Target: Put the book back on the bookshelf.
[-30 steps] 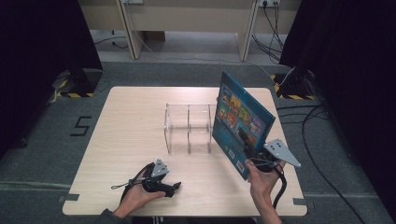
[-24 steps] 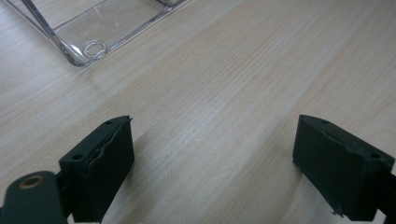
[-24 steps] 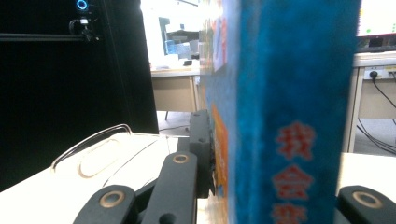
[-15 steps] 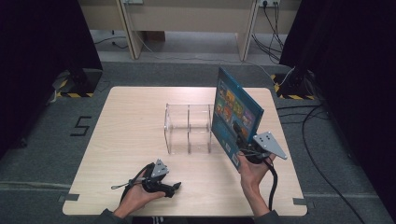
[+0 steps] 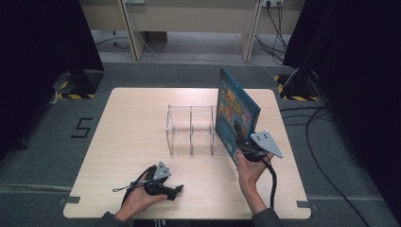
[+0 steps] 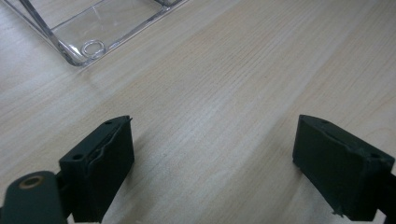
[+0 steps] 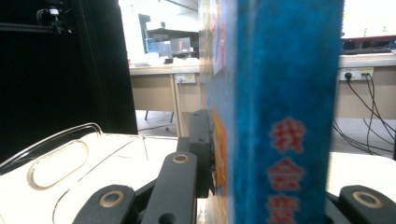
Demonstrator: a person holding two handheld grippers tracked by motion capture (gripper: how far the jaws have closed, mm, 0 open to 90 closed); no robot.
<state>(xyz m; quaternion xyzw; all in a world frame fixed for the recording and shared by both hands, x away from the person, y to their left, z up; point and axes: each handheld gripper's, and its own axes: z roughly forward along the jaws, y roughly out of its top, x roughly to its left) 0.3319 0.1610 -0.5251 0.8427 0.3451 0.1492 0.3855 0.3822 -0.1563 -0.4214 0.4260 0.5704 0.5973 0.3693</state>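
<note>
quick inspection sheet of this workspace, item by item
Surface: light wooden table, bare apart from the items below.
Job's things: clear acrylic divider rack standing mid-table, compartments empty; blue book held upright off the table, just right of the rack.
Clutter: nothing seen.
Grippers: right gripper shut on the book's lower edge; left gripper open, resting low at the table's near edge, nothing between its jaws.
Cables: black cable trailing from the right gripper; more cables on the floor at right.
Surroundings: grey carpet, black curtains both sides, desk legs and wall sockets behind.
</note>
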